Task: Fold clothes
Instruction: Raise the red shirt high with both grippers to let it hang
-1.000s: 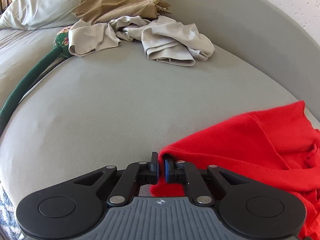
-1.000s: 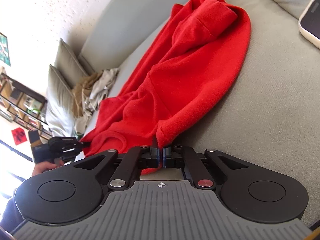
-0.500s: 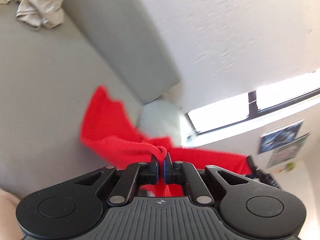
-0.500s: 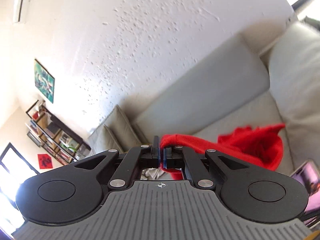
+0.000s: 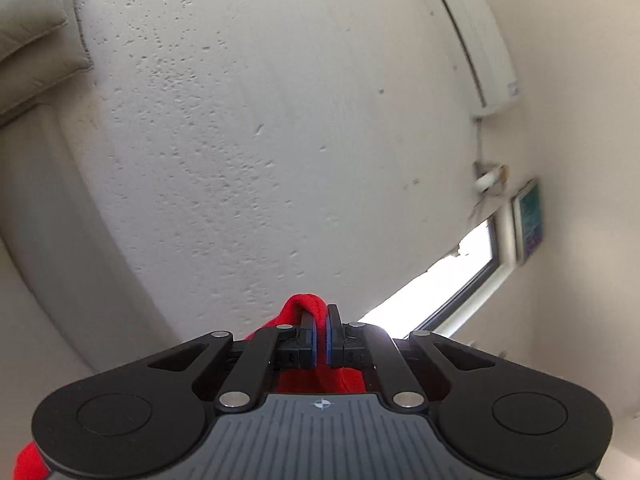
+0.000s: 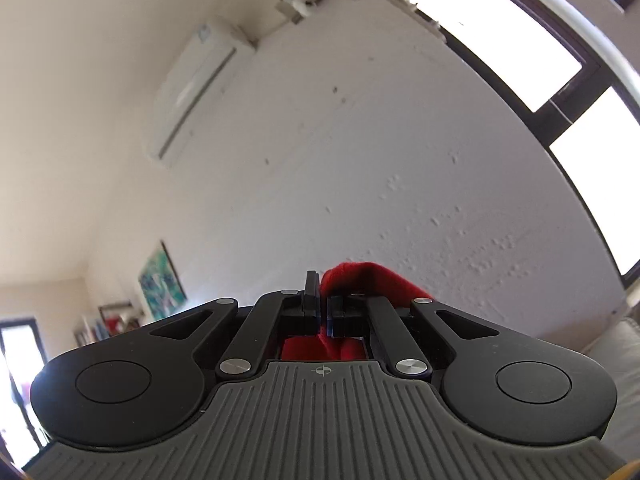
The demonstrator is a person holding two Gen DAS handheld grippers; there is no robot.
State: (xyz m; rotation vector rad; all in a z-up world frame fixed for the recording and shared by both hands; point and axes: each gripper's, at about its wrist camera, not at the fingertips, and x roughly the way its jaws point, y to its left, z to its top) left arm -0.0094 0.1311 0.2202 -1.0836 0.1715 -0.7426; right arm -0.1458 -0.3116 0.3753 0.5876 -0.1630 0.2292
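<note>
You have no readable text in either view. The air conditioner (image 5: 472,36) carries a small mark at its lower end in the left view, and a small mark near its top (image 6: 205,31) in the right view; both are too blurred to read. The picture (image 5: 530,220) below the air conditioner shows only colour. Each gripper body bears a small crosshair symbol (image 6: 321,370), no letters.

One red garment (image 5: 320,378), two grippers (image 5: 320,334), one air conditioner (image 6: 192,88), two windows (image 6: 472,32)
</note>
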